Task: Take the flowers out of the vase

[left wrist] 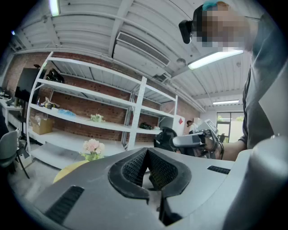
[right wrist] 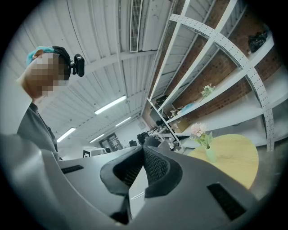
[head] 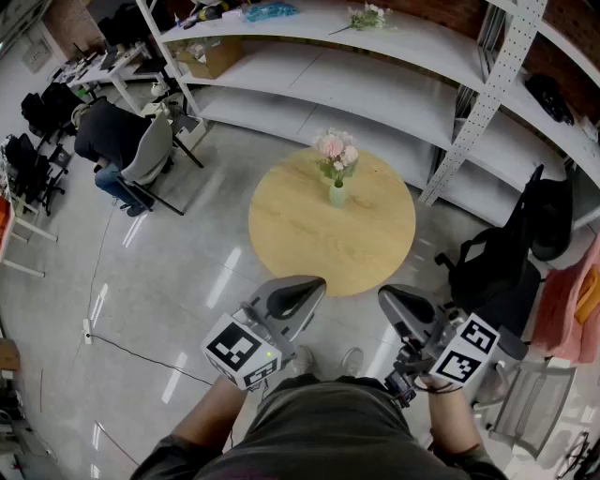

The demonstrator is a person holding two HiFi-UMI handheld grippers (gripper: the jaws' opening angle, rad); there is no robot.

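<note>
A small pale green vase (head: 337,195) holding pink flowers (head: 336,150) stands upright toward the far side of a round wooden table (head: 309,239). Both grippers hover level in front of the table's near edge, well short of the vase. My left gripper (head: 315,285) is shut with nothing in it, and my right gripper (head: 387,298) is shut and empty too. In the left gripper view the jaws (left wrist: 147,153) meet at their tips, with the flowers (left wrist: 92,147) far off to the left. The right gripper view shows its shut gripper (right wrist: 144,151), with the flowers (right wrist: 199,130) and vase (right wrist: 210,154) ahead on the right.
White metal shelving (head: 394,56) runs behind the table; a loose flower sprig (head: 366,16) lies on it. A black chair with a bag (head: 511,262) stands to the right, a grey chair (head: 525,403) nearer. A person sits at a desk (head: 117,141) far left. A cable (head: 141,356) crosses the floor.
</note>
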